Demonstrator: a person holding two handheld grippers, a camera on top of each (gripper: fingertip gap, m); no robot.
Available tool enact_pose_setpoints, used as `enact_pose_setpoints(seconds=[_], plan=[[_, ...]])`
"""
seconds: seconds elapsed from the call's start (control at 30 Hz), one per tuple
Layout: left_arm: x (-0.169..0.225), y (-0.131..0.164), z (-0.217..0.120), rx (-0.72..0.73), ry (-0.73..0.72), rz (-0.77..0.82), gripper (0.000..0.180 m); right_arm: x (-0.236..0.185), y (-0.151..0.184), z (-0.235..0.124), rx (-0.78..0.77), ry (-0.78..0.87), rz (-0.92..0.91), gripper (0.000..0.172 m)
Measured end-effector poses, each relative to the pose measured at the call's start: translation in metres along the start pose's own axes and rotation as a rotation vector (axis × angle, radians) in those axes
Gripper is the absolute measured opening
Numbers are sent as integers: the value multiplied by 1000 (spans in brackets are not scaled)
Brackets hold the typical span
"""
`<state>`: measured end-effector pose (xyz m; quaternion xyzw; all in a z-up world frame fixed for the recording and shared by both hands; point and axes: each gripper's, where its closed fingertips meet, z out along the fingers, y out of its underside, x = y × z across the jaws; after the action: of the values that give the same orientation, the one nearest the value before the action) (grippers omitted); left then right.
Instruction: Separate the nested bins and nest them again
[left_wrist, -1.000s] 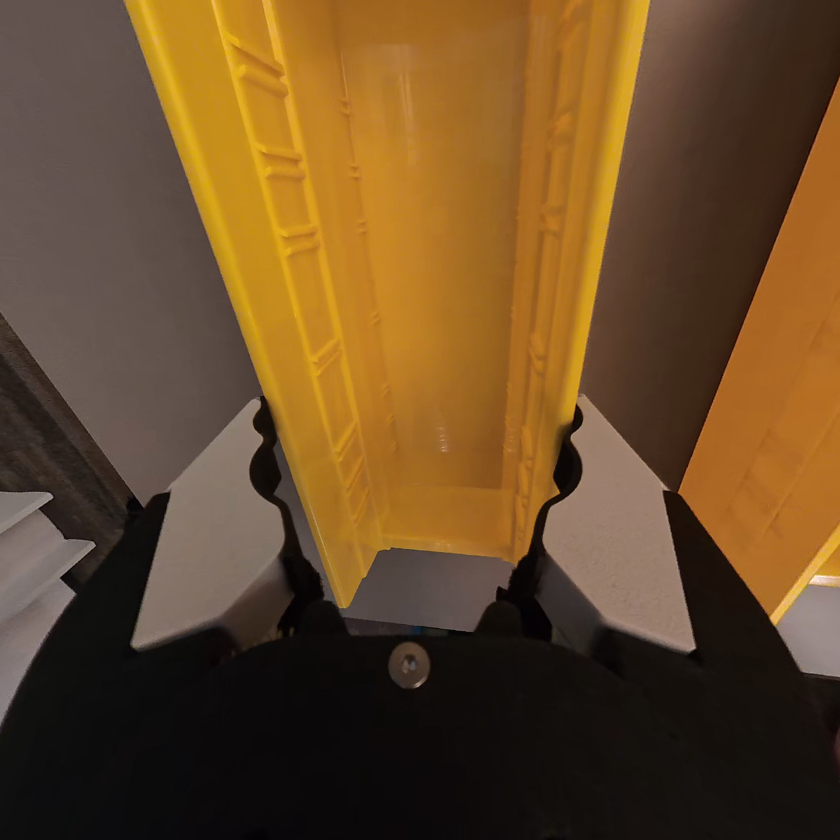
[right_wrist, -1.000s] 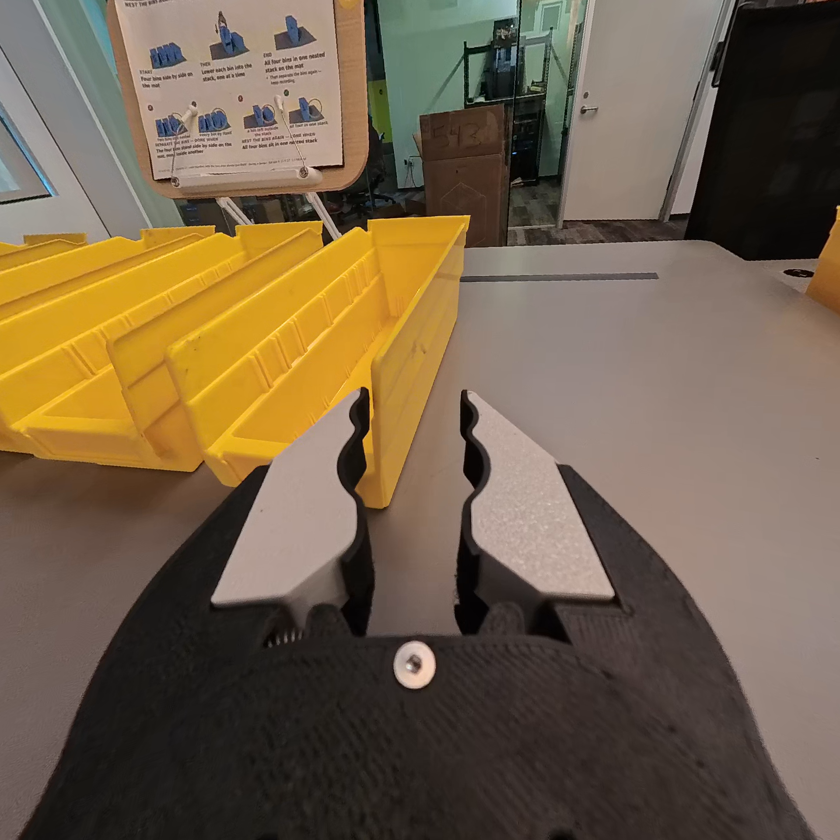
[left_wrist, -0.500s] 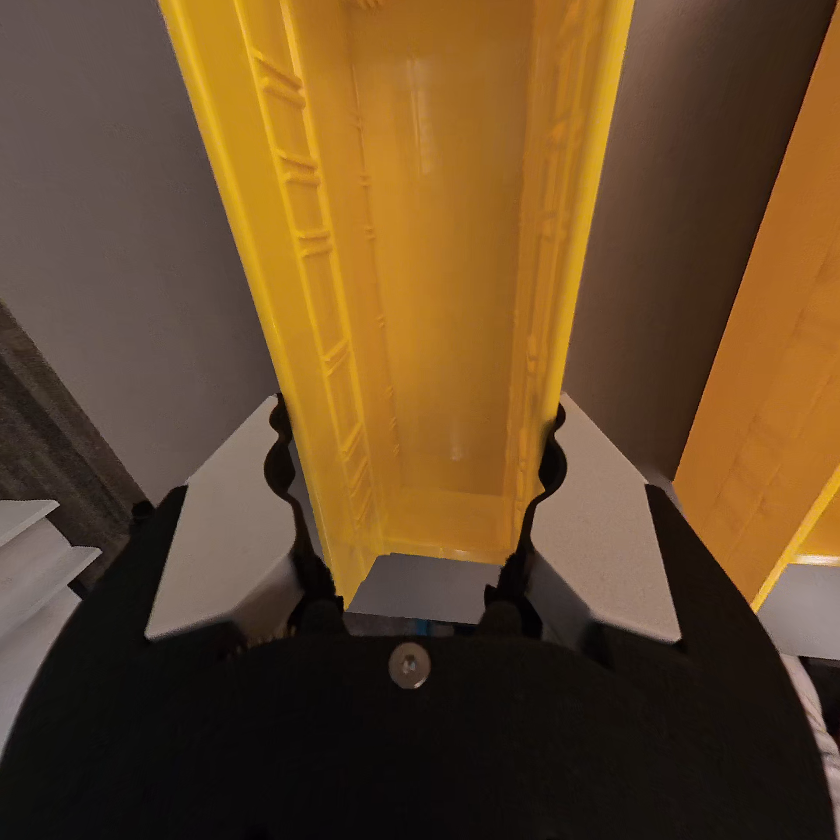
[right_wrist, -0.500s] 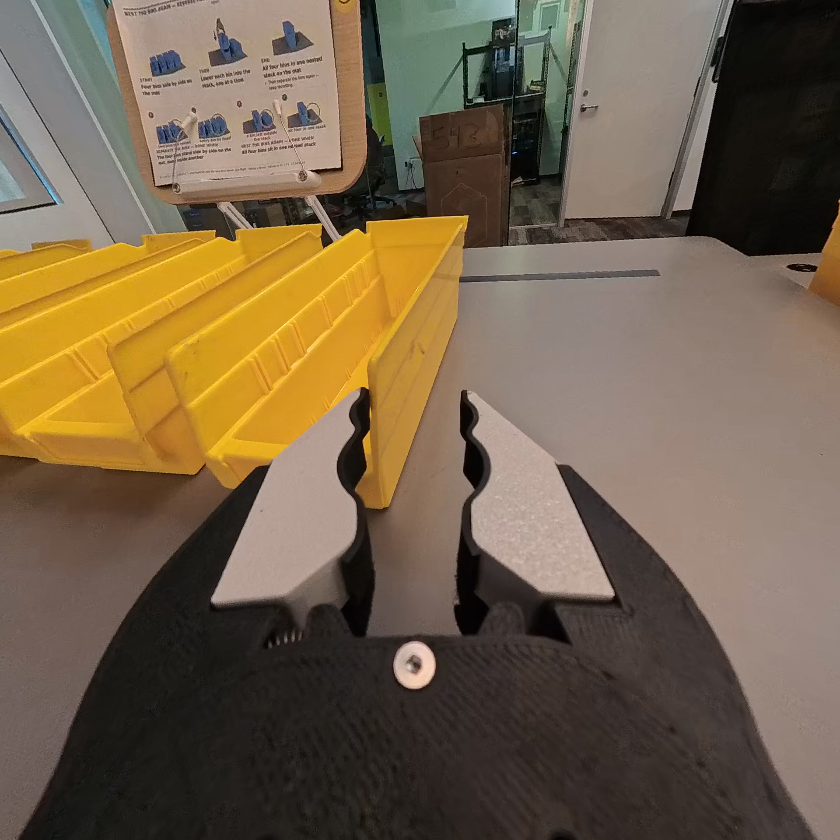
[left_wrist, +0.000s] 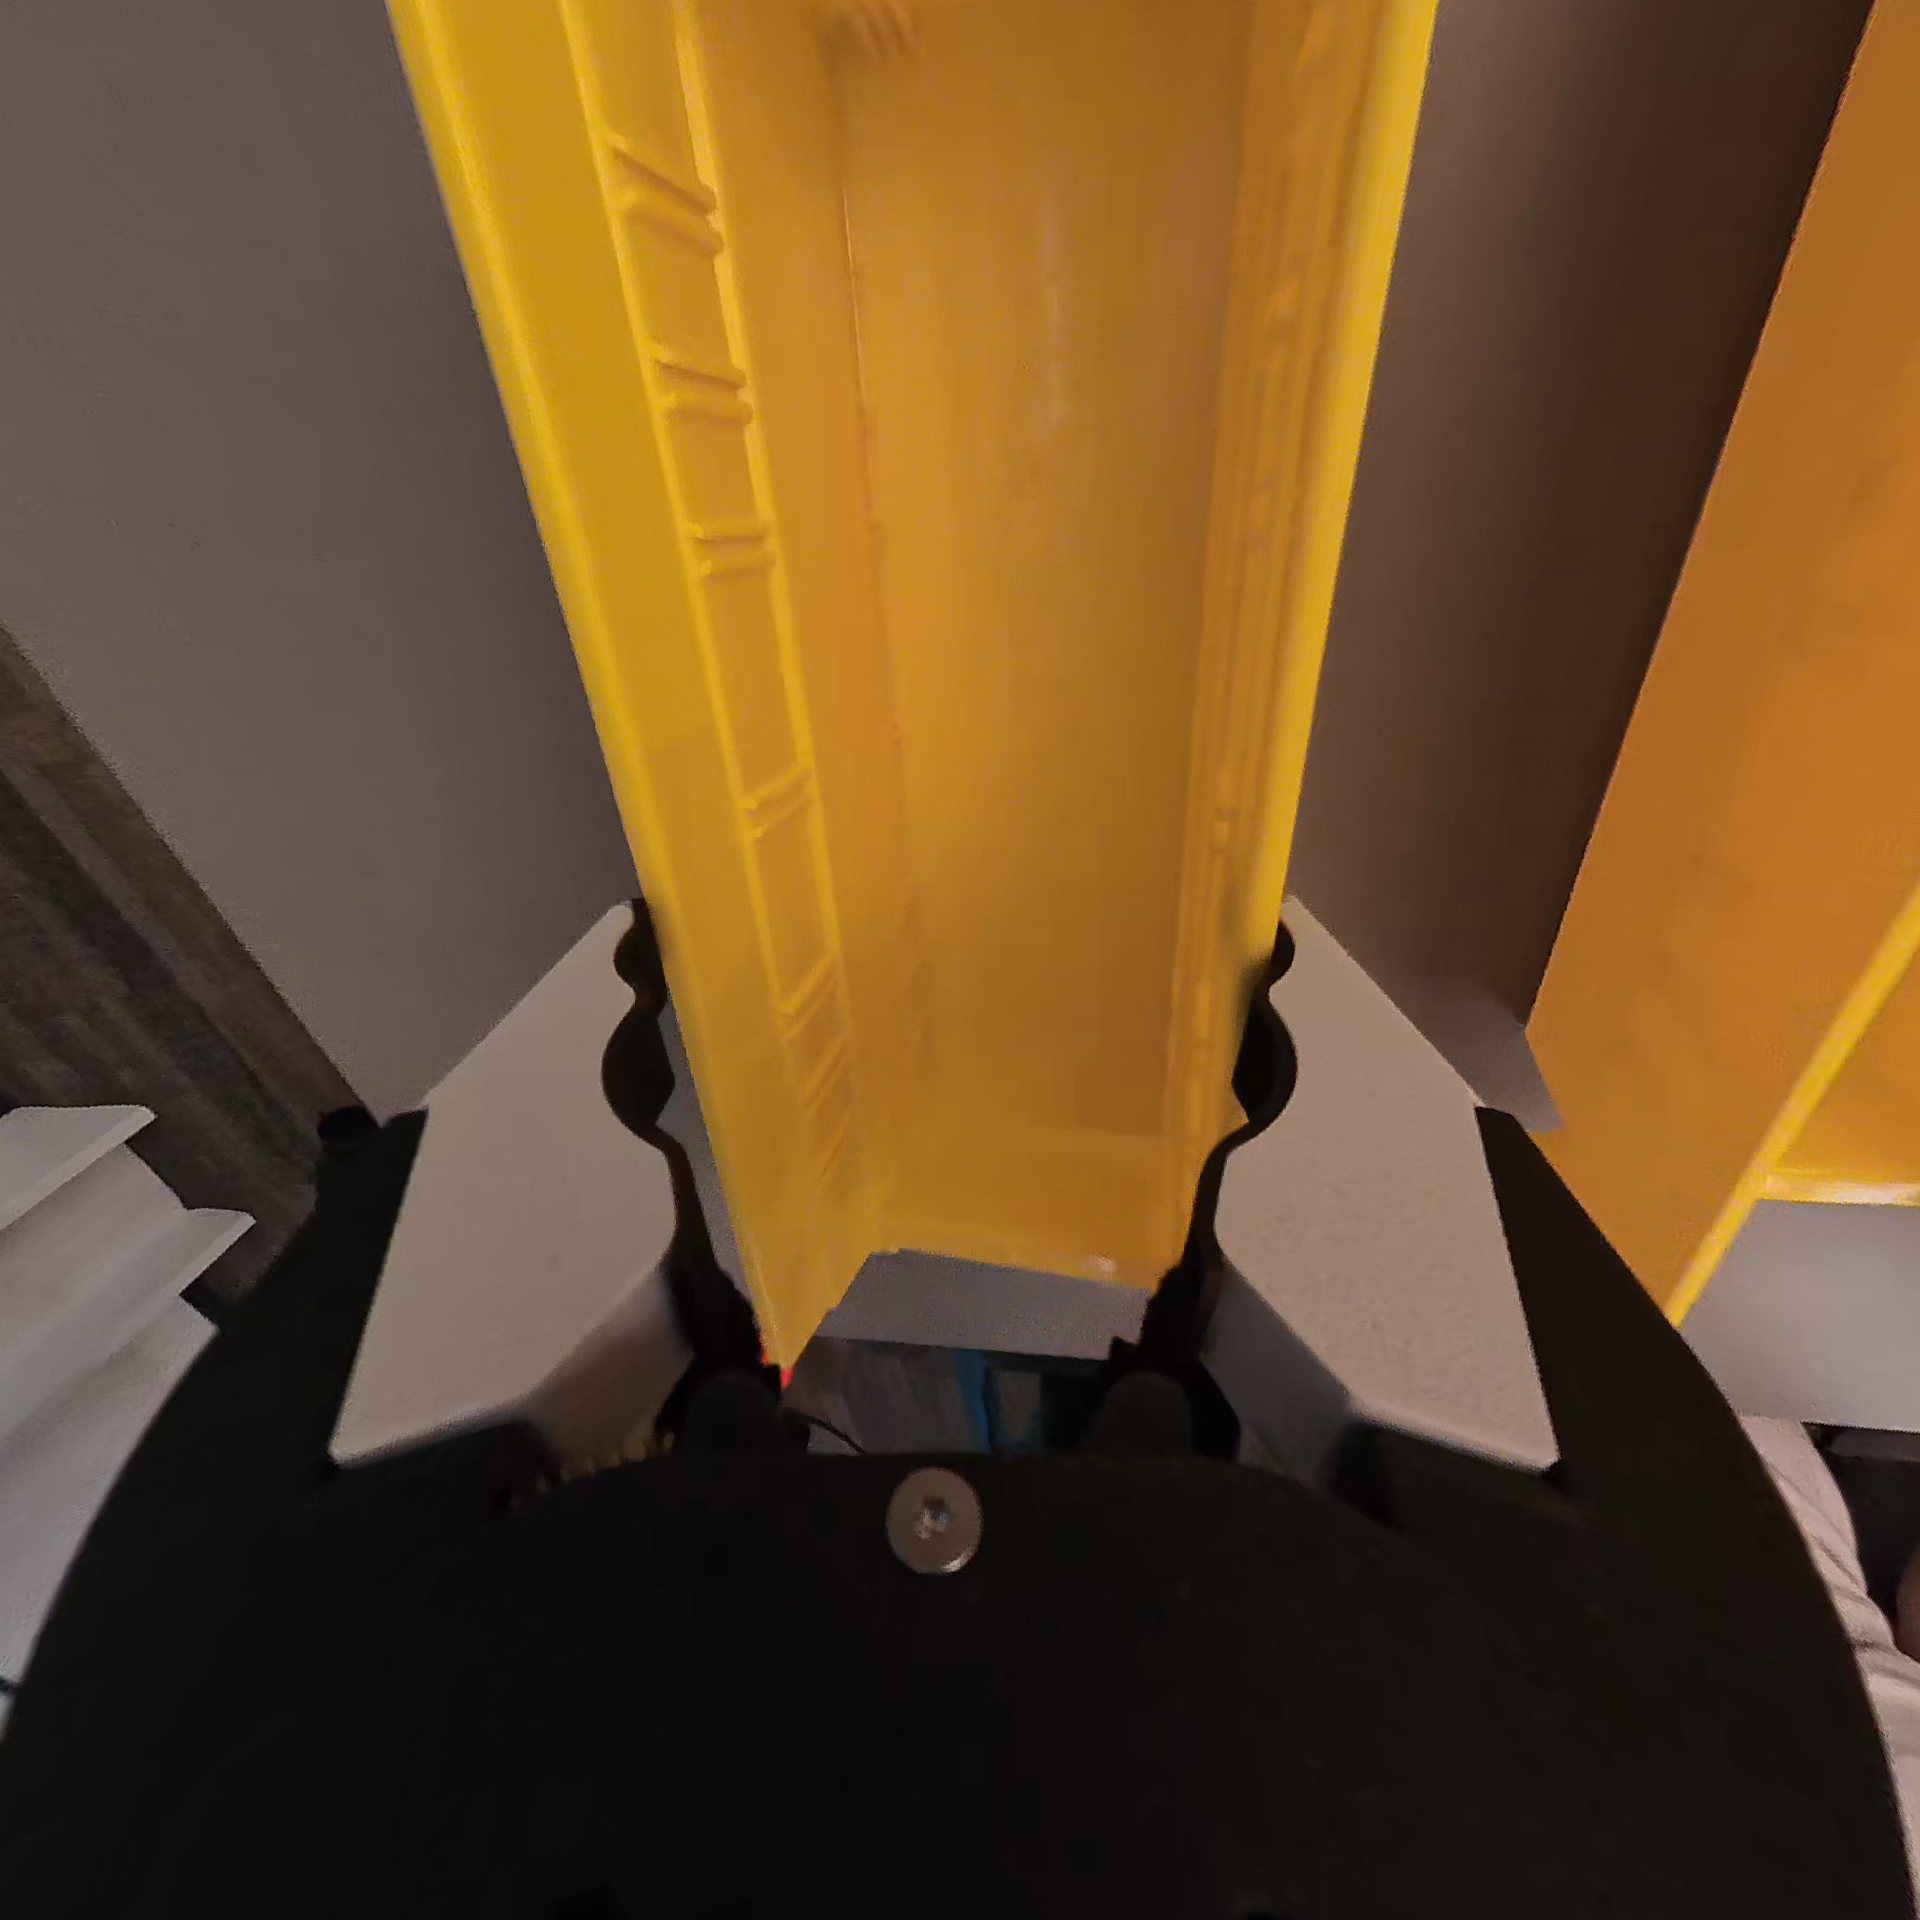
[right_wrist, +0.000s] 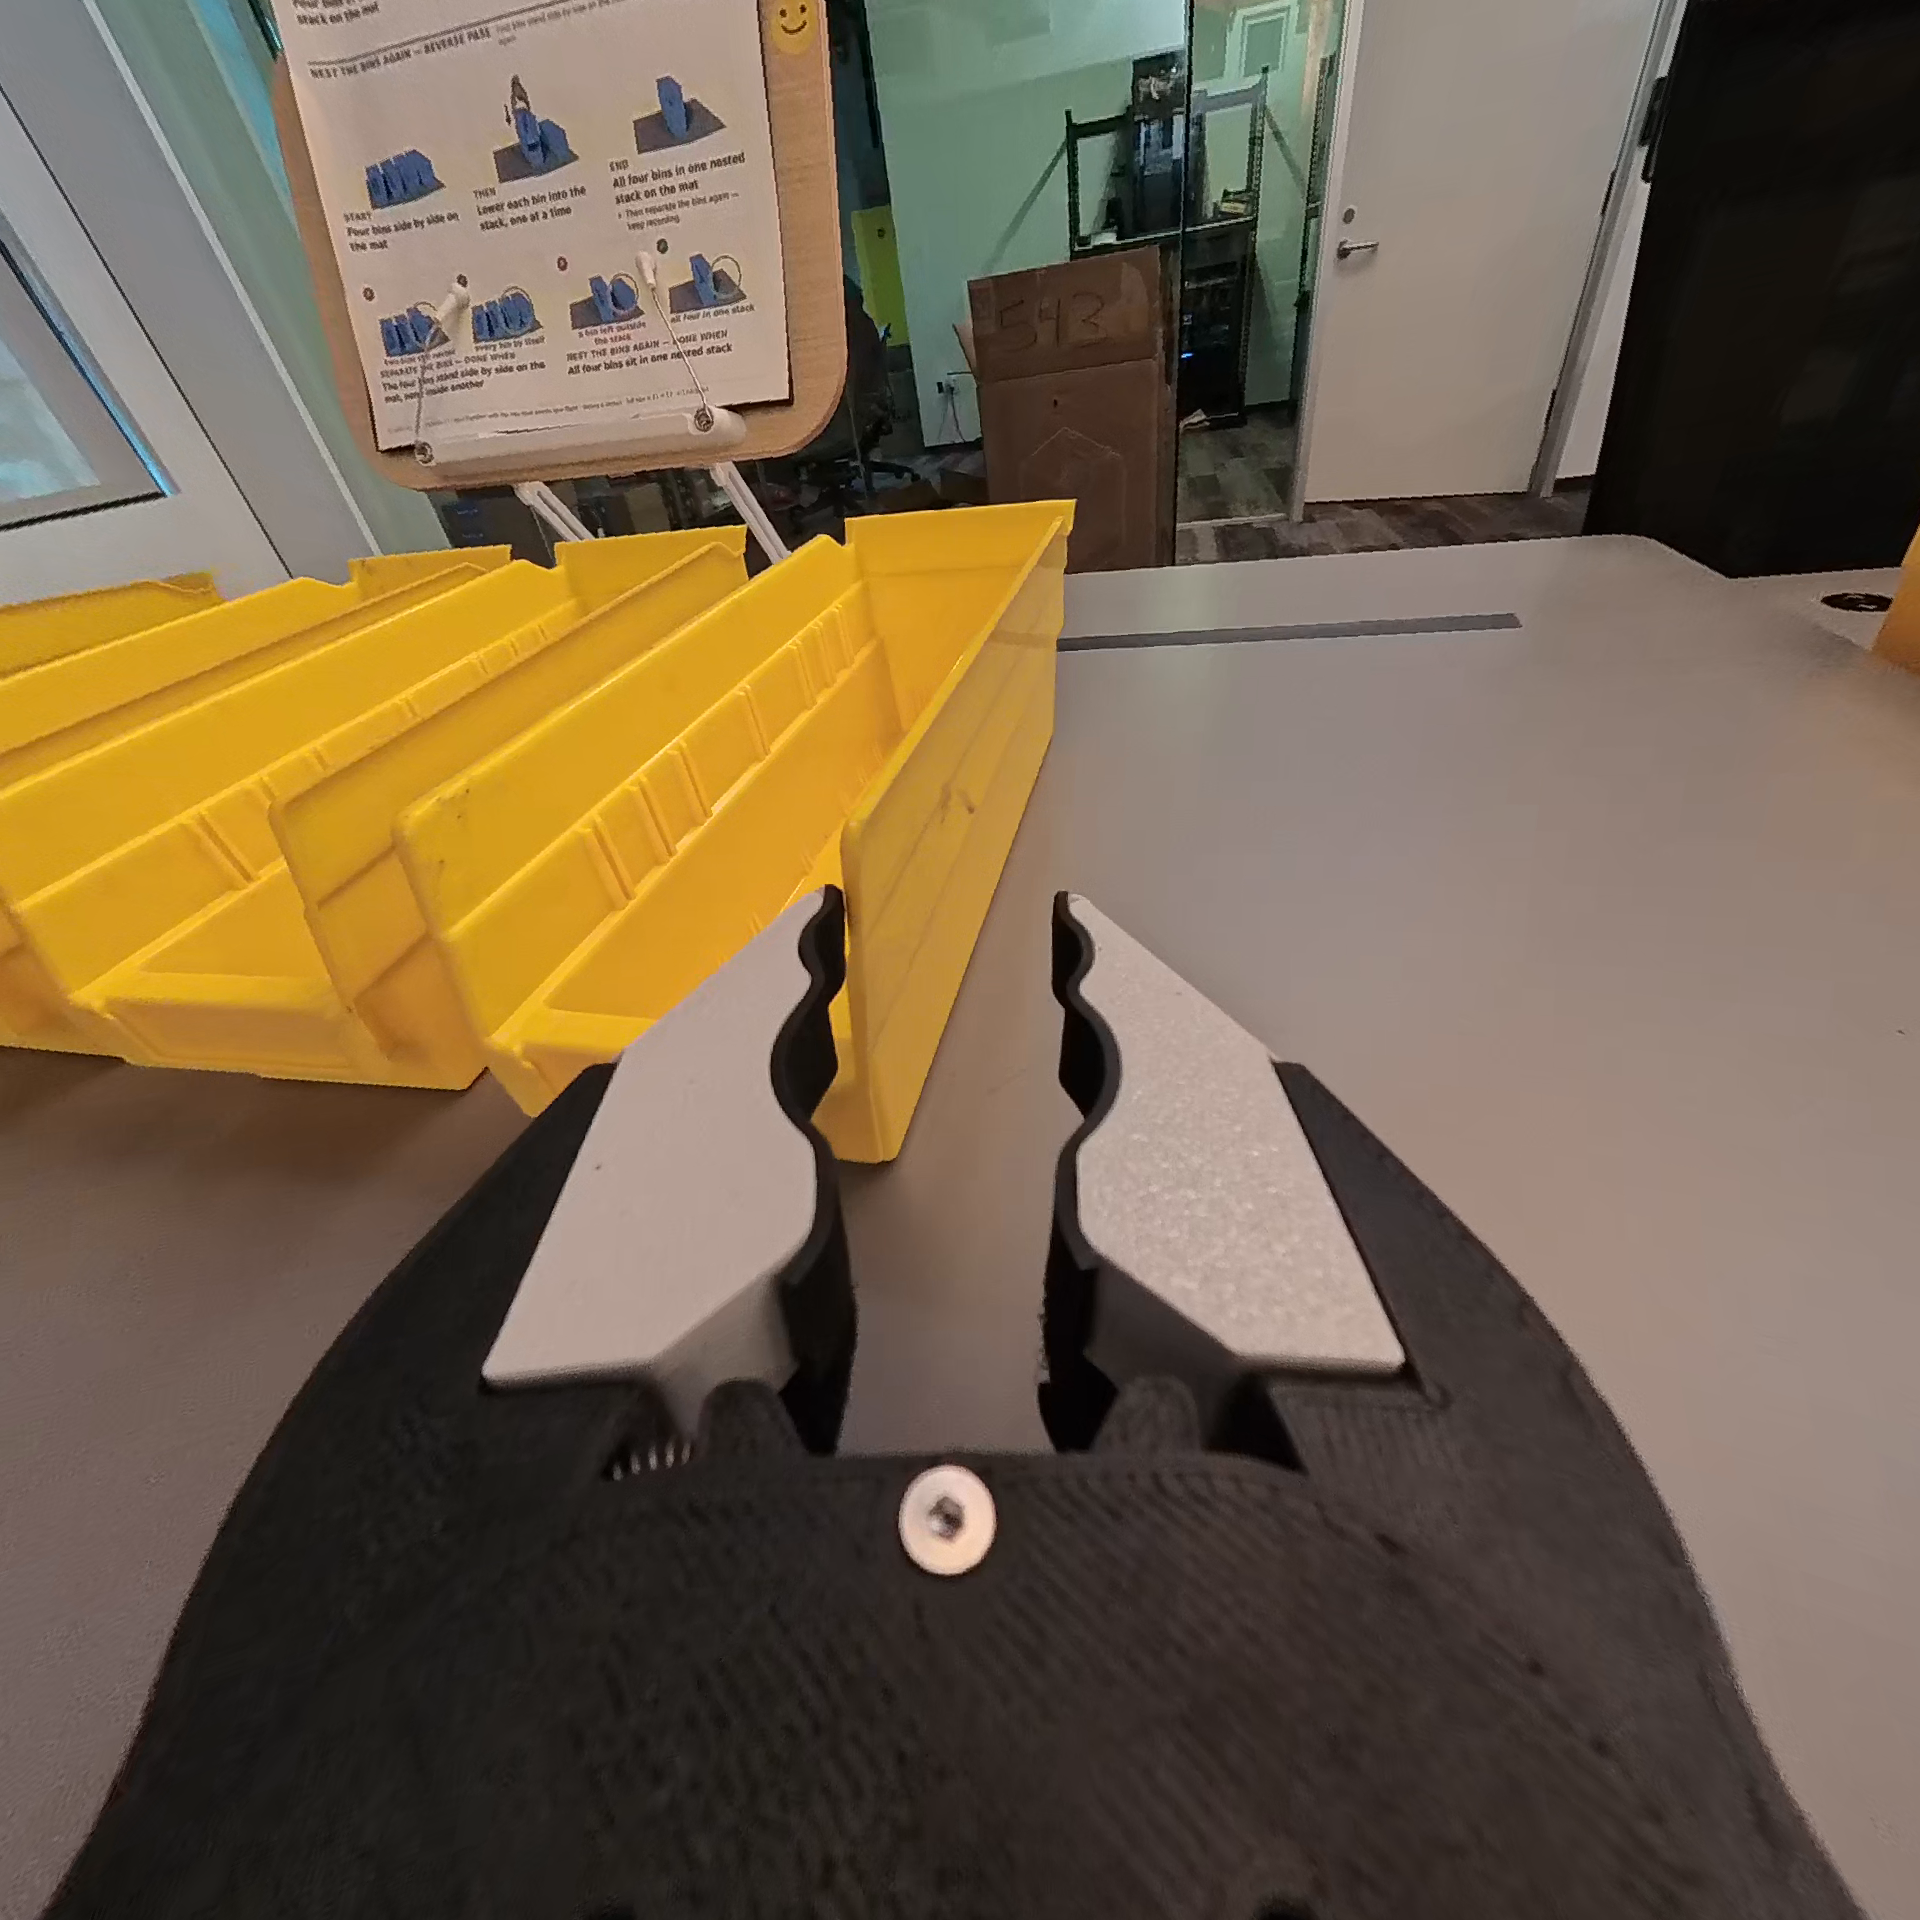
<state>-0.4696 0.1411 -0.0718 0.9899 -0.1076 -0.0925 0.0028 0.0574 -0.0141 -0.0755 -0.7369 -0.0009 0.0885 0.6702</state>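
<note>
Left tool now clamped across the near end of a long yellow bin, pads against both outer side walls, having narrowed from a wider spread a second ago; the bin, on the grey tabletop beside a second yellow bin, is judged ready to carry. Right tool stays parted and empty, unchanged, beside the row of separated yellow bins; re-nesting apparently begins.
</note>
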Motion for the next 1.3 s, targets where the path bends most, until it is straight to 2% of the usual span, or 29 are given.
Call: enact_pose_setpoints(seconds=[0.3,0.5,0.77,1.0,1.3], plan=[[-3,-13,7,77,77,-43,116,1,0,1,-3,1,6,39],[7,-16,21,57,111,-35,129,1,1,1,-4,-3,12,39],[9,-15,28,38,95,-48,135,1,1,1,-3,-3,11,39],[7,-16,25,44,87,-48,118,1,0,1,-3,-5,14,39],[-2,-15,14,62,69,-50,112,1,0,1,-3,-4,13,39]])
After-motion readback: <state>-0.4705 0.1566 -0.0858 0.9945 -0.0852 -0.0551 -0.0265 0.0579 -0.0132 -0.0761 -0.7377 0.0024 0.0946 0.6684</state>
